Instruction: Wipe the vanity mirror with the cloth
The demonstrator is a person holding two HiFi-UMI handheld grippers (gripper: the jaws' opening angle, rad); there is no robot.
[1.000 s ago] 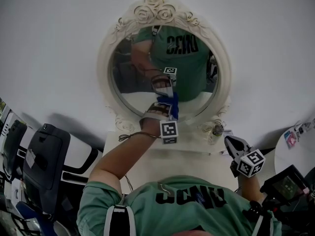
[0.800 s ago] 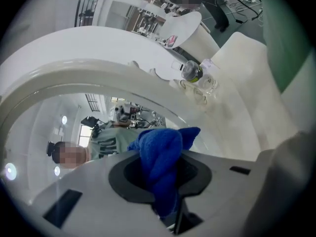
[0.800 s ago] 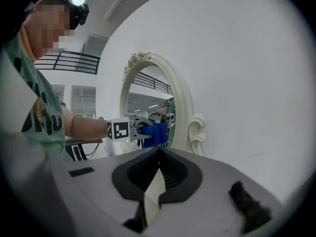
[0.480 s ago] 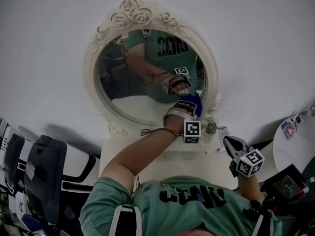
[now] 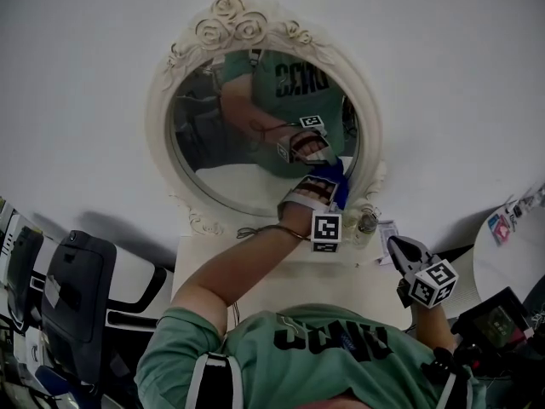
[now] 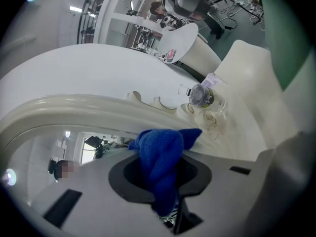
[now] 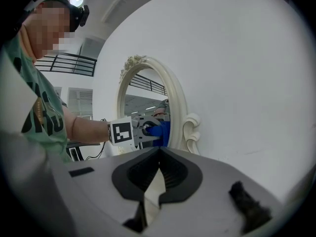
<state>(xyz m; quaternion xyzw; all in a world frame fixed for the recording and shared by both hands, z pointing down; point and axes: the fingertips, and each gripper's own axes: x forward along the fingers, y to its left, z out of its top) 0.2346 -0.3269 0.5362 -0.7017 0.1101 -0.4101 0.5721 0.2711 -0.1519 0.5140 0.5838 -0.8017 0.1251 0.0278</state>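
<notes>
The cloth [image 6: 160, 157] is clamped in the jaws of the left gripper [image 5: 322, 187] and pressed against the vanity mirror [image 5: 247, 135] at its 4 o'clock rim, so that the glass there gets wiped. The right gripper [image 5: 409, 252], jaws together on nothing, is held aside at 5 o'clock, seemingly unneeded.

- The glass of the oval vanity mirror [image 5: 251, 135] lies open across the centre and upper left of the head view.
- At the glass's lower right, the left gripper [image 5: 330, 186], clamped on the blue cloth [image 5: 339, 175], sits close against the raised, carved cream frame [image 5: 158, 118]. That rim bars the way further right.
- A small clear bottle with a grey cap [image 5: 366, 223] stands on the white tabletop [image 5: 281, 273], just below the rim.
- The right gripper [image 5: 398, 247], jaws together, hangs at lower right, well apart from the mirror, with bare white wall [image 5: 460, 100] above it.
</notes>
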